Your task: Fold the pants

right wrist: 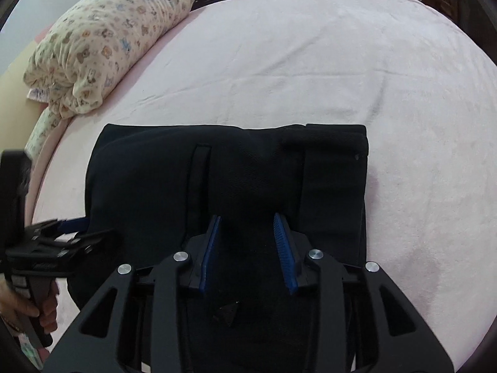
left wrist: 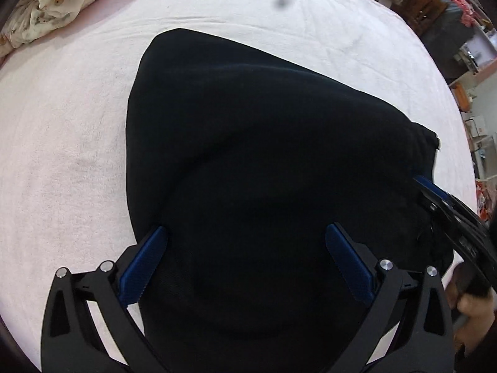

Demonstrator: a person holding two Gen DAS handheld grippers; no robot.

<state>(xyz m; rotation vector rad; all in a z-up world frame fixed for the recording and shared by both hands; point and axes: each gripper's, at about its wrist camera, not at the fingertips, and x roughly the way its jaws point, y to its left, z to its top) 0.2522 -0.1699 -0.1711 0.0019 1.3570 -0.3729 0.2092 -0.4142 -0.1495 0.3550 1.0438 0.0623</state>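
Black pants [left wrist: 264, 143] lie folded into a thick rectangle on the pink bed sheet [left wrist: 62, 155]. My left gripper [left wrist: 247, 227] hovers over their near end, its jaws wide open and holding nothing. The right gripper [left wrist: 428, 192] comes in at the pants' right edge, held by a hand [left wrist: 475, 307]. In the right wrist view the pants [right wrist: 242, 171] show a belt loop and a folded waistband. My right gripper [right wrist: 247, 217] stands over them with its blue pads partly apart and no cloth pinched. At the far left, the left gripper [right wrist: 84, 230] reaches the pants' edge.
A bear-print quilt [right wrist: 108, 46] lies bundled along the bed's far left side, also the quilt [left wrist: 46, 9] in the left wrist view. Pink sheet [right wrist: 310, 62] spreads beyond and right of the pants. Cluttered shelves [left wrist: 450, 15] stand past the bed's edge.
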